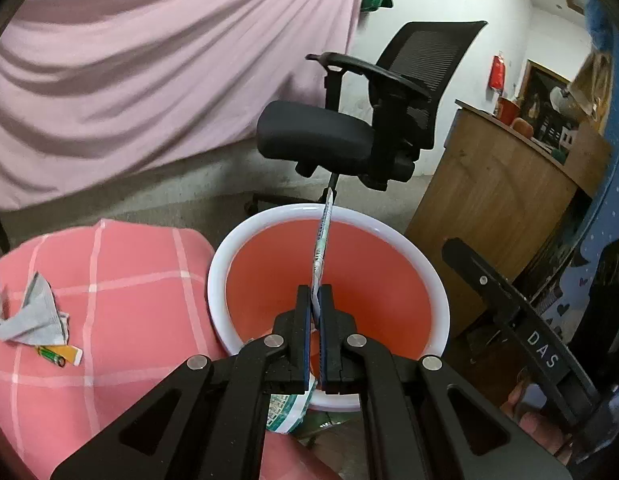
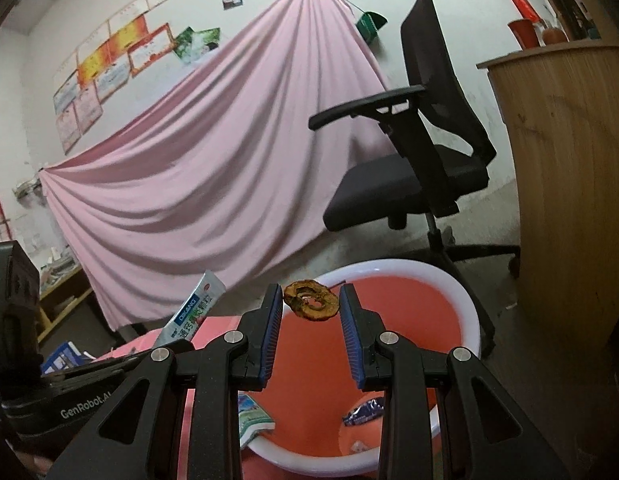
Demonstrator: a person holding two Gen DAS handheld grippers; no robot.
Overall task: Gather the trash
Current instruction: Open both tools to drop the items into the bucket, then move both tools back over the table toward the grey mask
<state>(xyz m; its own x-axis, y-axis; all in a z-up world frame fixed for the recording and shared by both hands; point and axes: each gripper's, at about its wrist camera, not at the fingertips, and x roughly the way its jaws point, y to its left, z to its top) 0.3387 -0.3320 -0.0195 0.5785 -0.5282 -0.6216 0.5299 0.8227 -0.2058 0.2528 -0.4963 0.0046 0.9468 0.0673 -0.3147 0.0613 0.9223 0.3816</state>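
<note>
1. Two grippers hang over one bin. The left gripper (image 1: pixel 314 292) has its jaws pressed together on a flattened toothpaste tube (image 1: pixel 323 236), seen edge-on in the left wrist view. The tube's long axis runs straight away from the fingers, its far end reaching past the bin's far rim. From the right wrist view the same tube (image 2: pixel 193 310) juts up and to the right, printed face showing.
2. The right gripper (image 2: pixel 311 300) stands wide apart, its blue pads (image 2: pixel 273 320) touching nothing. A brown dried fruit ring (image 2: pixel 311 300) sits in the gap between the tips, face tilted toward the camera; whether it rests on anything cannot be told.
3. The waste bin (image 2: pixel 471 312), white-rimmed and orange inside, lies below both tools. A dark wrapper (image 2: pixel 363 410) and a green-and-white packet (image 2: pixel 253 420) lie in it.
4. Left of the bin is a pink checked cushion (image 1: pixel 121 280) carrying a crumpled grey scrap (image 1: pixel 33 316) and, just beside it, a battery pack (image 1: pixel 59 356).
5. Beyond are a bare concrete floor (image 1: pixel 181 204), a black office chair (image 1: pixel 373 120), a wooden counter (image 1: pixel 497 188) to the right, and a pink sheet (image 2: pixel 213 152) draped over the white wall.
</note>
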